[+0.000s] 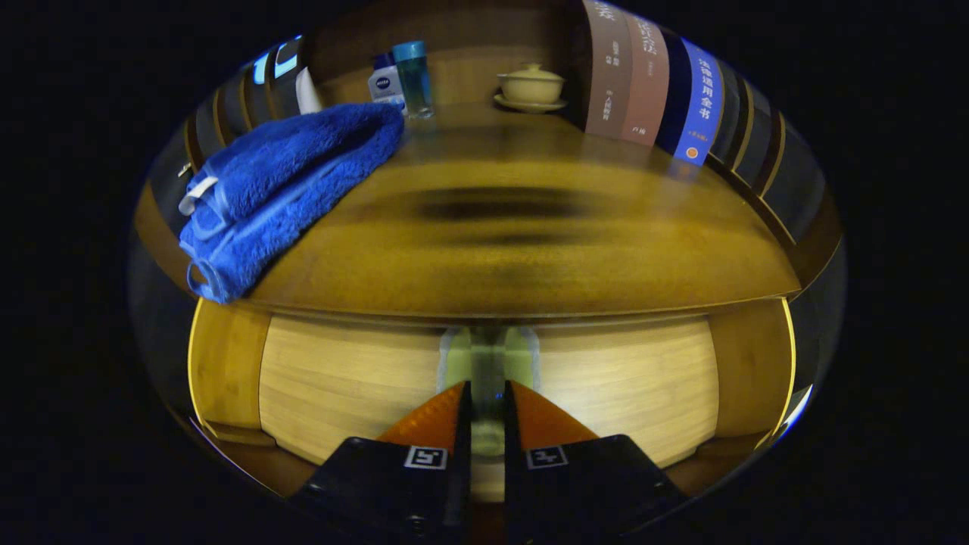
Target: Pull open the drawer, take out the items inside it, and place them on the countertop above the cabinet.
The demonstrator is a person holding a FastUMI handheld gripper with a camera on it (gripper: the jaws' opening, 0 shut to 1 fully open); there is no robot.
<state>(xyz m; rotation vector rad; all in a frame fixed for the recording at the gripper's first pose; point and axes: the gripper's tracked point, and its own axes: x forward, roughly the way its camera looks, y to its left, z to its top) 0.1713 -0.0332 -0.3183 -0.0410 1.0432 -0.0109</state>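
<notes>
The tongs (488,409) are nearly together, clamped on the pale handle (488,363) of the closed wooden drawer (606,378). Above it, the bench (530,250) carries a folded blue towel (280,189), two bottles (401,79), a lidded cup (530,85) and upright books (651,83).

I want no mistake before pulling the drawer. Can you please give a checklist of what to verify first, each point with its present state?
1. Tongs lined up with the drawer handle: ok, the handle sits between the fingers.
2. Both fingers pressing on the handle: cannot tell, the gap is narrow but contact is unclear.
3. Drawer front closed: ok, it looks flush under the countertop.
4. Free space on the countertop for items: ok, the middle is bare.
5. Blue towel away from the handle: ok, though its end overhangs the countertop edge.
</notes>
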